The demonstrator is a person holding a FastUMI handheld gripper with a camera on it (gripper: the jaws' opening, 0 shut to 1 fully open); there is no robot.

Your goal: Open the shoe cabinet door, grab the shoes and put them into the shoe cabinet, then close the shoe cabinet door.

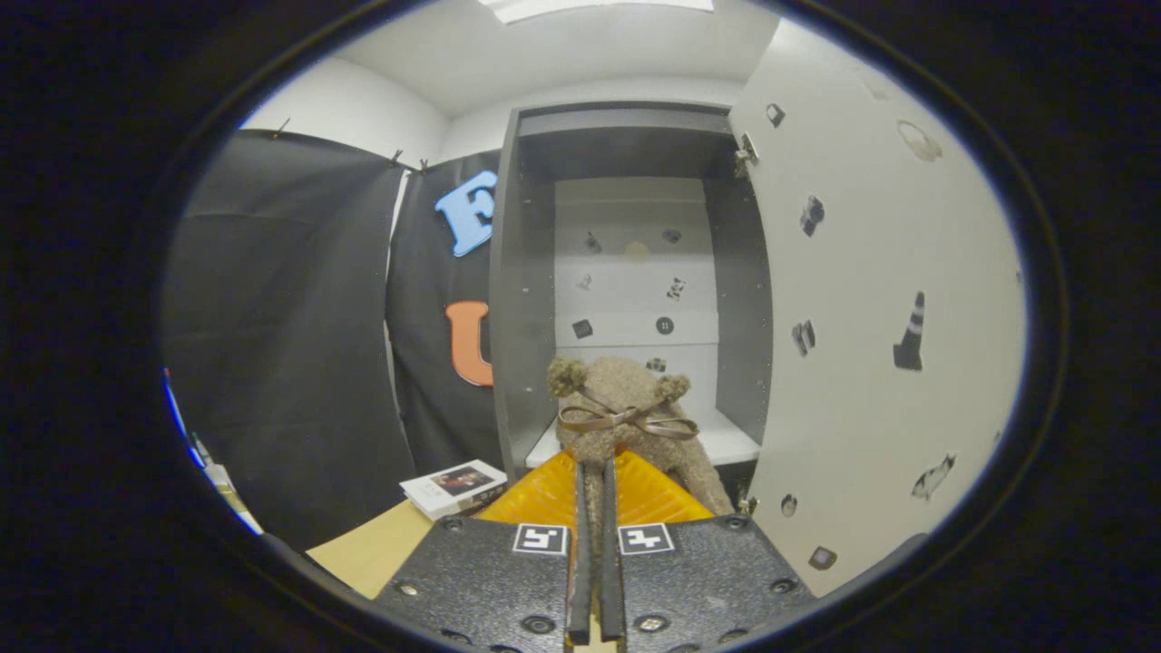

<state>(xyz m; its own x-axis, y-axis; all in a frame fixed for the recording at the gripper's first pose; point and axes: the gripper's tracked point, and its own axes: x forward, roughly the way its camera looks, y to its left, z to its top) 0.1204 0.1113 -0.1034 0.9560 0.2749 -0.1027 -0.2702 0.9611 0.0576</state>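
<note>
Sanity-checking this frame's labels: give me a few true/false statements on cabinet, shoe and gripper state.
1. The cabinet door is closed. False: it stands swung open beside the opening.
2. The gripper is shut on the fuzzy shoe. True: both fingers pinch its edge.
3. The shoe already lies on the cabinet shelf. False: it is held up in front of the shelf.
4. The shoe carries a ribbon bow. True.
5. A book lies beside the cabinet's foot. True.
</note>
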